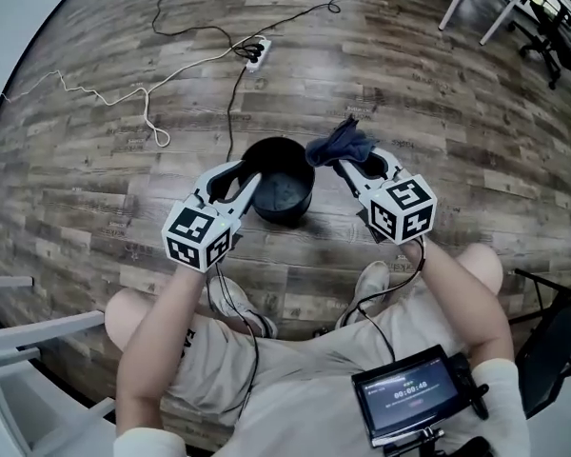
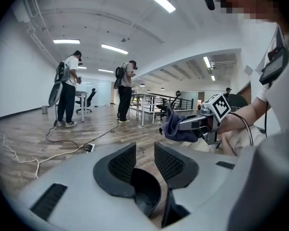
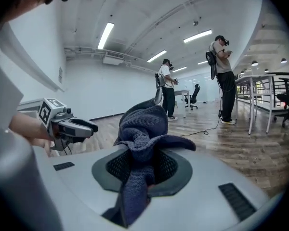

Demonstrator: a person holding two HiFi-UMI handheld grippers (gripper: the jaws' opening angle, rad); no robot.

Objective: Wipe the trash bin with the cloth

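A black round trash bin [image 1: 284, 190] hangs over the wooden floor in front of my knees. My left gripper [image 1: 246, 175] is shut on its left rim. In the left gripper view the bin's rim [image 2: 144, 189] runs up between the two black pads of that gripper [image 2: 145, 160]. My right gripper [image 1: 357, 165] is shut on a dark blue cloth [image 1: 341, 143], just off the bin's upper right rim. The cloth [image 3: 142, 134] bunches above the right gripper [image 3: 142, 165] and hangs down between its pads. Each gripper view shows the other gripper: the right gripper [image 2: 192, 124] with its cloth [image 2: 176, 126], and the left gripper [image 3: 89, 126].
A power strip [image 1: 255, 51] with cables trailing across the floor lies beyond the bin. A white frame [image 1: 19, 341] stands at my lower left; table legs [image 1: 485, 3] and an office chair [image 1: 552, 36] at the far right. Two people [image 2: 67, 90] [image 2: 126, 90] stand farther off.
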